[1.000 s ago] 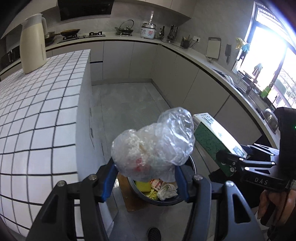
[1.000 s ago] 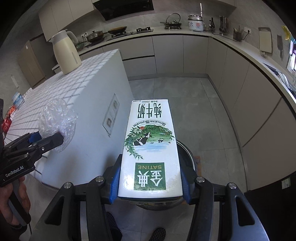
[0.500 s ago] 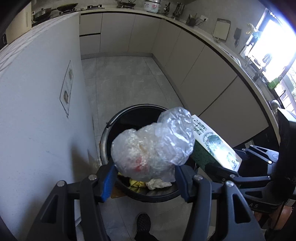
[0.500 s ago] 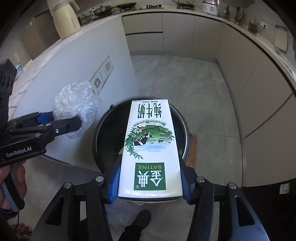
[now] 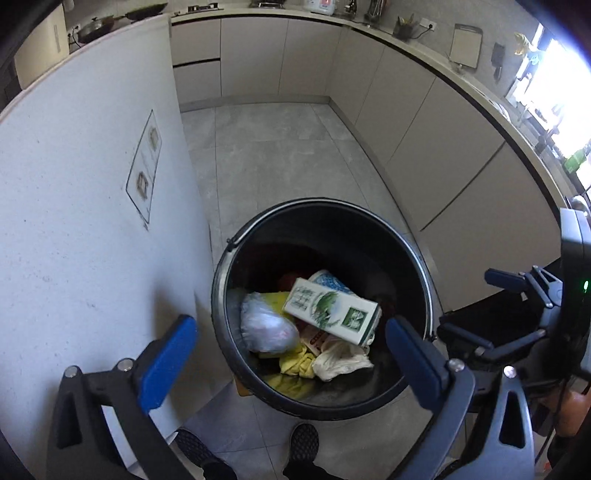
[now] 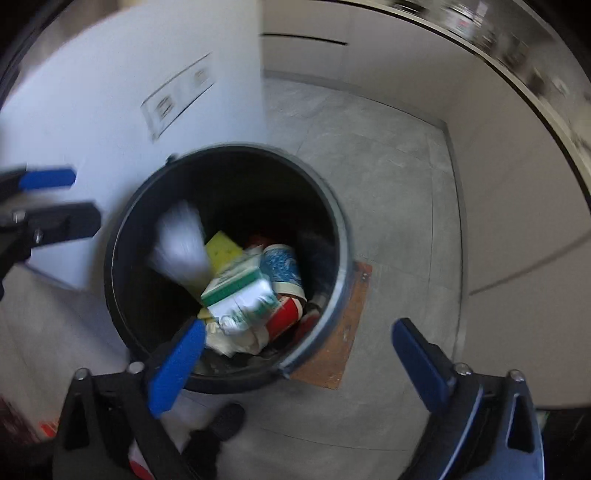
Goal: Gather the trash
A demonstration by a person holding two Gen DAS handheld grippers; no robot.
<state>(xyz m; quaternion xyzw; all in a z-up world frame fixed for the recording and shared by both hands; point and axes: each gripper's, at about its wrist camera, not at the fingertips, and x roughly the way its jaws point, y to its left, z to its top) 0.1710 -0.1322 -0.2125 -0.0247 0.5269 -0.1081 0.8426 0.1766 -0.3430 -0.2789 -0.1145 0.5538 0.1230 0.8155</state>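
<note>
A home kitchen: pale handleless cabinets (image 5: pixel 373 70) run under a long curved worktop (image 5: pixel 491 99) carrying a wok (image 5: pixel 142 7), a cutting board (image 5: pixel 466 45) leaning on the wall, and grey floor tiles (image 5: pixel 273 155) below.

The right gripper (image 6: pixel 297 356) gapes empty over the black bin (image 6: pixel 334 236); inside, centre frame, a milk carton (image 6: pixel 240 295) lies beside a blurred plastic bag (image 6: pixel 181 243).

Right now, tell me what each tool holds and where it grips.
Nothing: left tool and right tool are open, both empty. The green-and-white milk carton and crumpled clear plastic bag lie in the round black bin.
</note>
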